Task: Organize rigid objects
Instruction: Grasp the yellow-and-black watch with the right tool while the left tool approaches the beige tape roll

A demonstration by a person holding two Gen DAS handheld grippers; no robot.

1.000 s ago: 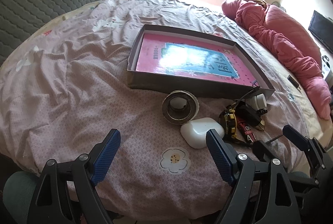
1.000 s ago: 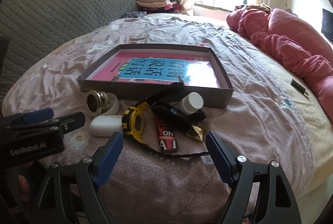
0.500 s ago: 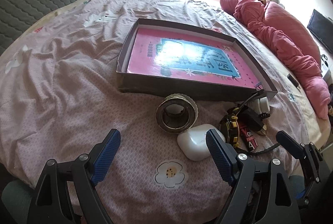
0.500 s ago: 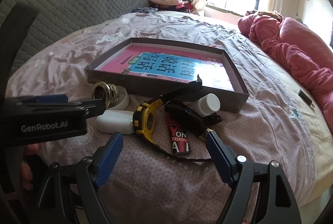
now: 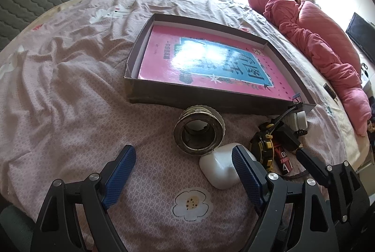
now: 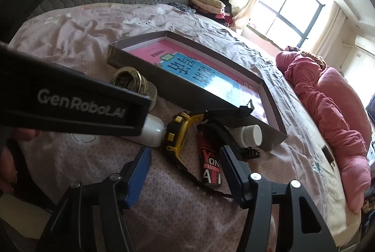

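**Bed inventory: loose items ahead of two handheld grippers**

Left gripper (image 5: pixel 185 172): jaws spread wide, nothing held. Hovering over pink patterned bedsheet (image 5: pixel 70 111), printed flower directly below the gap.

White case (image 5: pixel 220 165): just ahead of the left gripper's right-hand finger, partly hidden behind it, not gripped.

Tape roll (image 5: pixel 199 132): ahead of the left gripper, centre, lying on its side with the hollow core facing back; touching or just beside the white case.

Shallow grey box (image 5: pixel 187 97): beyond the tape roll, open-topped, containing a pink and blue book (image 5: pixel 211 64) lying flat.

Right gripper (image 6: pixel 185 163): jaws part open, just been closing, pads pressing on nothing. Yellow and black watch (image 6: pixel 175 137) just ahead of the gap, strap trailing on the sheet between the fingers.

Black and red lighter (image 6: pixel 209 165): flat on the sheet, just beside the right-hand finger's inner face; contact cannot be told.

White bottle (image 6: pixel 250 135): ahead and right of the right gripper, on its side against the box wall.

Black clip (image 6: pixel 250 153): just beyond the right-hand fingertip.

Pink quilt (image 6: pixel 332 116): far right, heaped.
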